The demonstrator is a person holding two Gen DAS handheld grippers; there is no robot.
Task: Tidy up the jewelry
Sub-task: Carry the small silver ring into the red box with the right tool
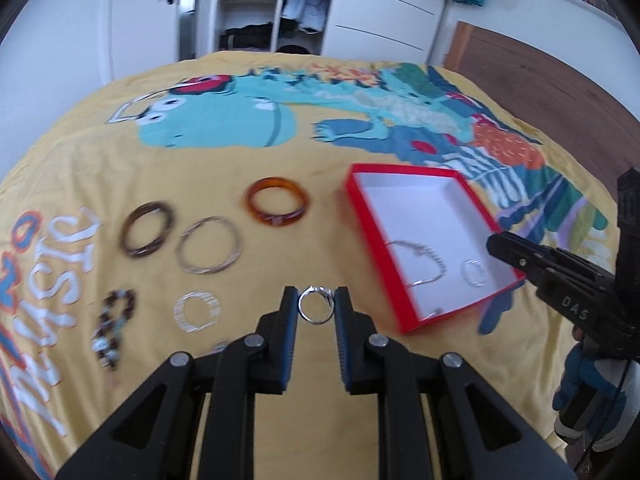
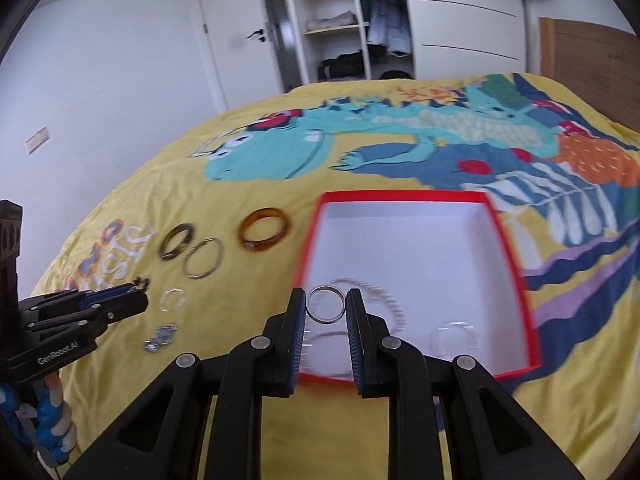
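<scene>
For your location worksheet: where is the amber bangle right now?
In the left wrist view, the amber bangle lies on the yellow bedspread, just left of the red box, right of the thin metal bangle.

The box (image 1: 404, 276) lay right of the bangles (image 1: 277, 201) on the bedspread (image 1: 304, 256); inside it, seemingly, a chain (image 1: 420, 264).

Shiny silver metal ring (image 1: 316, 305); glossy amber plastic bangle (image 1: 277, 206); matt red cardboard box (image 1: 376, 256), white inside; soft printed yellow cloth bedspread (image 1: 100, 152); matt black plastic fingers (image 1: 286, 320).
</scene>
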